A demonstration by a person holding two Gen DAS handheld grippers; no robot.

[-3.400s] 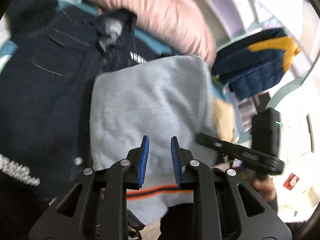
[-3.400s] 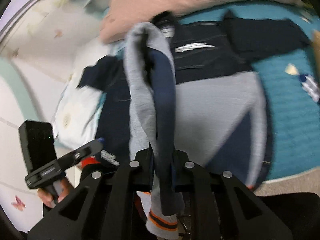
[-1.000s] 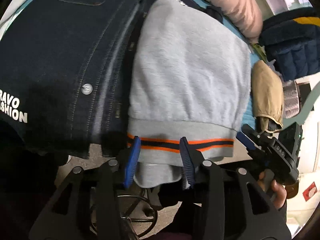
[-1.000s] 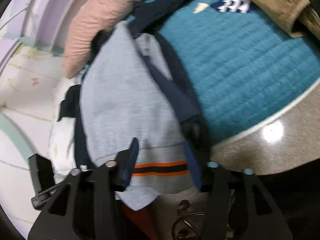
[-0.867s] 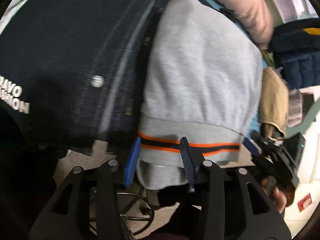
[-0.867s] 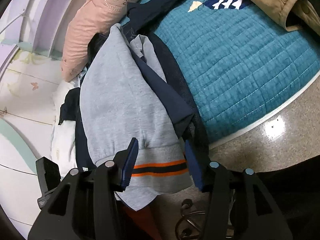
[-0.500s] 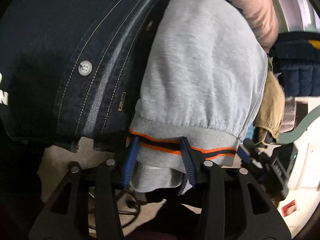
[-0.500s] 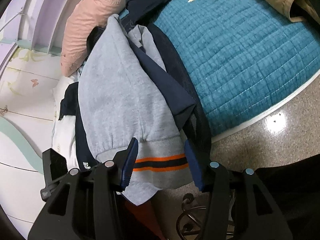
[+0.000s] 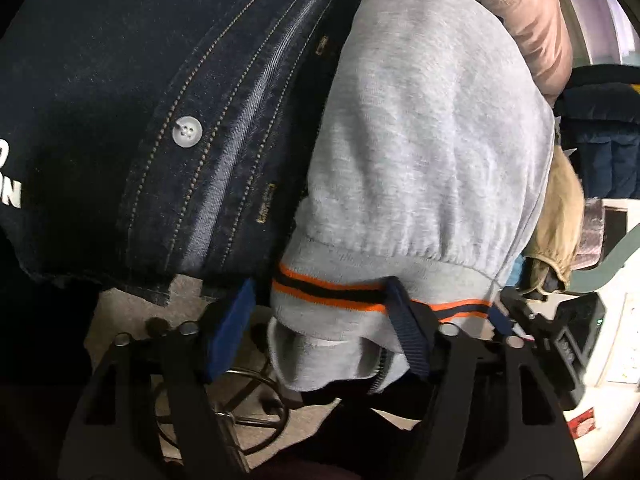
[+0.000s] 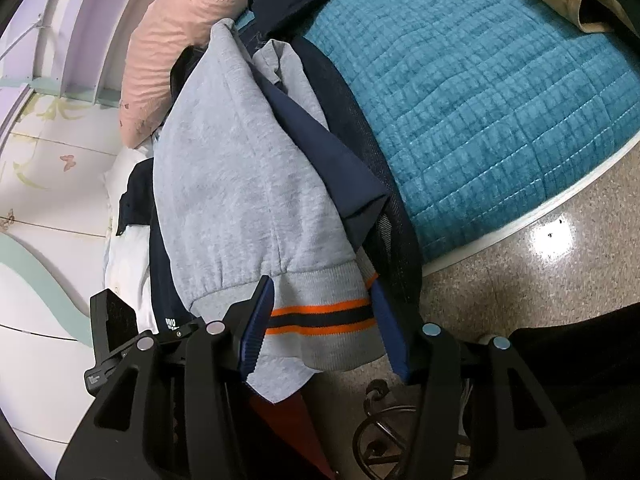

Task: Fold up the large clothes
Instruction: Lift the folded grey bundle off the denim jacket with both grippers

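Nearest to both cameras hangs the striped hem of the grey sweatshirt (image 9: 432, 152), which lies folded on the near edge of the bed (image 10: 500, 120) and drops a little over the floor (image 10: 520, 280). The hem hangs free there probably because the fold was laid with its end past the bed edge, where the jaws can reach it from below.

The left gripper (image 9: 320, 324) stands around the left part of this hem. Its jaws are opening: the left pad is clear of the cloth and the right pad only lies against the orange stripe, so I judge the hem is let go, not pinched. The right gripper (image 10: 324, 320) stands around the hem in the same way, its jaws apart with the band between them; the pads sit at the sides of the cloth and do not seem to press it.

A little farther, the sweatshirt rests on top of a dark denim jacket (image 9: 160, 100), whose button placket shows just to the left of it. A navy layer (image 10: 328, 152) peeks out along the right side of the fold, so the edges are not quite even.

Farther still, a pink pillow (image 10: 172, 32) lies behind the pile, and a tan garment (image 9: 560, 208) lies on the right.
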